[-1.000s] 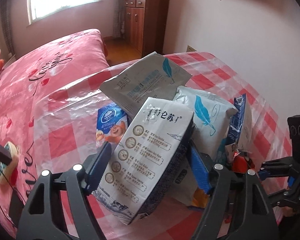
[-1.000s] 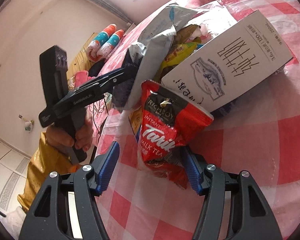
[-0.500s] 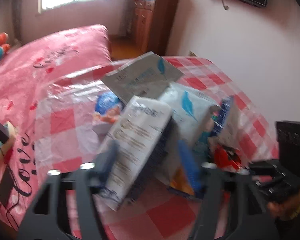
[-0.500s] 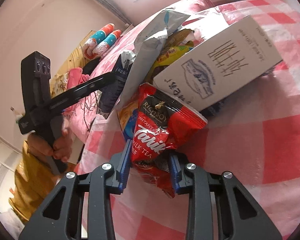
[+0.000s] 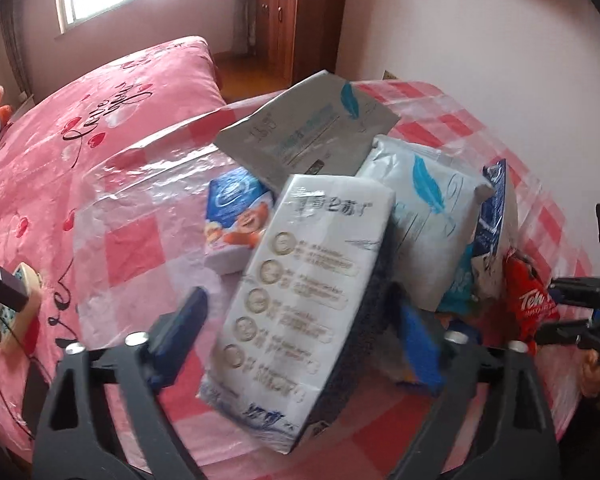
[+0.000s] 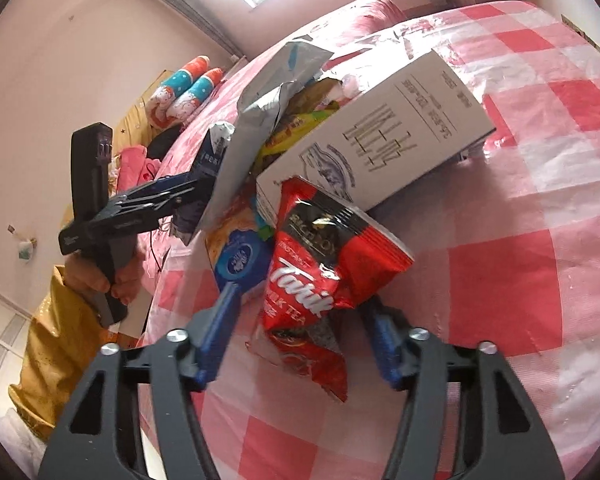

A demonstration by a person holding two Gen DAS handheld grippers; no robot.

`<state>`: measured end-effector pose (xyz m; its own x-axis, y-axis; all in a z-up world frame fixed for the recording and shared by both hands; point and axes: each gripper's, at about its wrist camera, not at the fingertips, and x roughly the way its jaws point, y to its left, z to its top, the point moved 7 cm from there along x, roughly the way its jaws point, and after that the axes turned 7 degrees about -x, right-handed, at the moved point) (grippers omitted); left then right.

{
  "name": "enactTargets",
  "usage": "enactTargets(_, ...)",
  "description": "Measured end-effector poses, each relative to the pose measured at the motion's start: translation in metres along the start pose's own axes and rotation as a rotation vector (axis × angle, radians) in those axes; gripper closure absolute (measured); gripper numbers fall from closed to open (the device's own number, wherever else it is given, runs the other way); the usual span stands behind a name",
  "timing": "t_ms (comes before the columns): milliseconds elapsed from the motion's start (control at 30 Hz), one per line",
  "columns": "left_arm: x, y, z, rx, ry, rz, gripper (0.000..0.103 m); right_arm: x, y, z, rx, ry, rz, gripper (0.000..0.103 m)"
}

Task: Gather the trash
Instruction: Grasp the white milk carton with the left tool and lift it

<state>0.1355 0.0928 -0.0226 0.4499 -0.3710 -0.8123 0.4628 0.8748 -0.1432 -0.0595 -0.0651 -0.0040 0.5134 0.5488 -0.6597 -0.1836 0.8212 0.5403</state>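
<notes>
A pile of trash lies on the red-checked table (image 5: 132, 248). A white milk carton (image 5: 308, 280) leans on the pile between the fingers of my left gripper (image 5: 300, 308). That gripper is open, with a gap showing at its left finger. A grey feather-print pouch (image 5: 308, 132), a white pouch (image 5: 424, 216) and a blue tissue pack (image 5: 236, 220) lie behind the carton. A red milk tea packet (image 6: 320, 264) stands between the opening jaws of my right gripper (image 6: 302, 300), whose pads are clear of it. The carton (image 6: 380, 140) lies just behind that packet.
A pink bed (image 5: 80, 112) borders the table on the left, with a charger and power strip (image 5: 8, 300) on it. A wooden cabinet (image 5: 300, 12) stands by the far wall. A hand in a yellow sleeve (image 6: 52, 332) holds the left gripper (image 6: 160, 196) beside the pile.
The right jaws squeezed the red packet half a second ago and have spread apart again. The left gripper wobbled and settled around the carton, which has kept its place.
</notes>
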Motion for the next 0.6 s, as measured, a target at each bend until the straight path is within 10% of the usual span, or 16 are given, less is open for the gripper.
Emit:
enactTargets(233, -0.007, -0.01, -0.007, -0.058, -0.049, 0.056, 0.03, 0.014, 0.017, 0.005, -0.006, -0.019, -0.029, 0.039)
enactTargets(367, -0.018, -0.021, -0.018, -0.088, -0.079, 0.072, 0.031, 0.02, 0.02, 0.002, -0.035, -0.017, -0.067, 0.063)
enactTargets(600, -0.046, -0.029, -0.042, -0.18, -0.146, 0.057, 0.031, 0.017, 0.023, -0.007, -0.055, -0.023, -0.052, 0.07)
